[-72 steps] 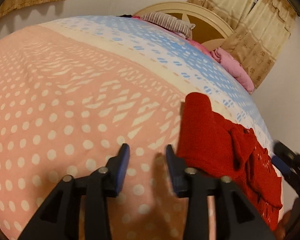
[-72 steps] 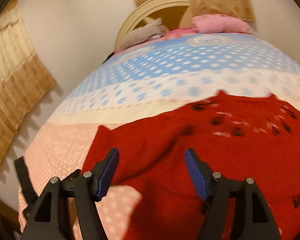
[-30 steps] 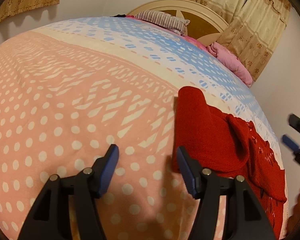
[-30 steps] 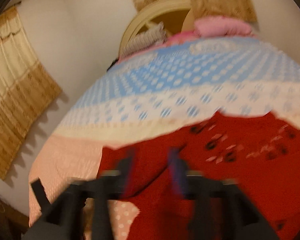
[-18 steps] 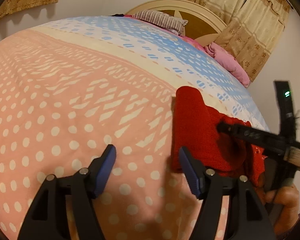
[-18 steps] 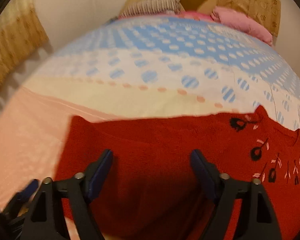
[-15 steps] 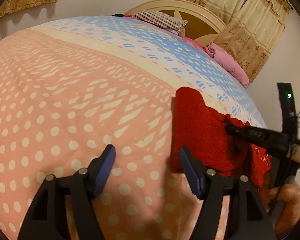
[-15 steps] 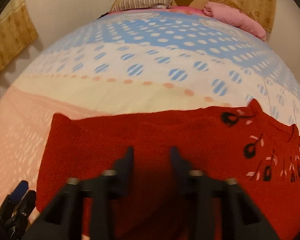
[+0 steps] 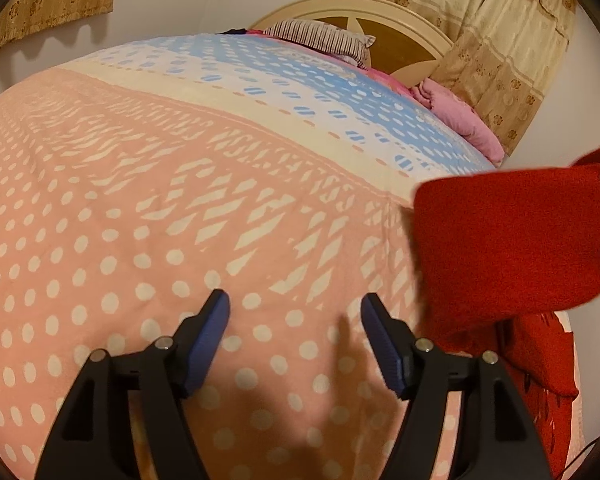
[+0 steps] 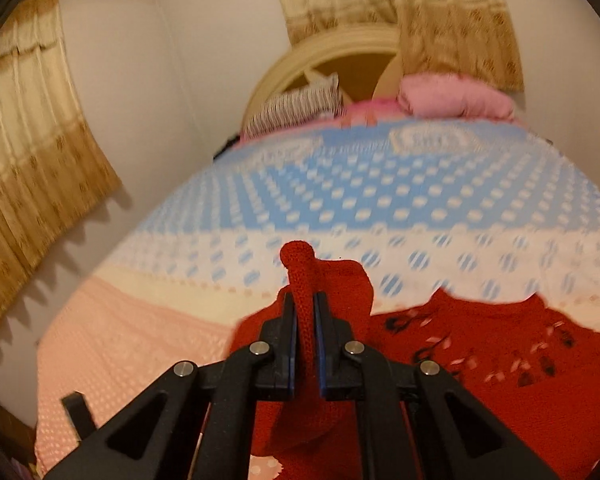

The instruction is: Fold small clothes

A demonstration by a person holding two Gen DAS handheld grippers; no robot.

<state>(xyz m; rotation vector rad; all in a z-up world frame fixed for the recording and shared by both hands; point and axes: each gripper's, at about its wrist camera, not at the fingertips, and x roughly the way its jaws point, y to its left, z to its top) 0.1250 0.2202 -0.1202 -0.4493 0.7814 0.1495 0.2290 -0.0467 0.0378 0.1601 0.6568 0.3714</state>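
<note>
A small red knitted sweater (image 10: 500,380) with dark flower embroidery lies on the bedspread (image 9: 140,208), over its pink and cream bands. My right gripper (image 10: 306,300) is shut on a pinched fold of its left part, and a ridge of red knit stands up between the blue pads. In the left wrist view that part of the sweater (image 9: 512,240) hangs lifted above the bed at the right. My left gripper (image 9: 295,300) stands open over the pink dotted cover, just left of the sweater, with nothing between its fingers.
A striped pillow (image 9: 320,36) and a pink pillow (image 9: 460,116) lie by the cream headboard (image 9: 380,8) at the far end. Beige curtains (image 10: 32,160) hang on the walls. The bed's right edge runs close beside the sweater.
My right gripper came down onto the sweater, shut on a fold and rose with it, so the cloth now hangs lifted. My left gripper's jaws stand a little wider, in the same place.
</note>
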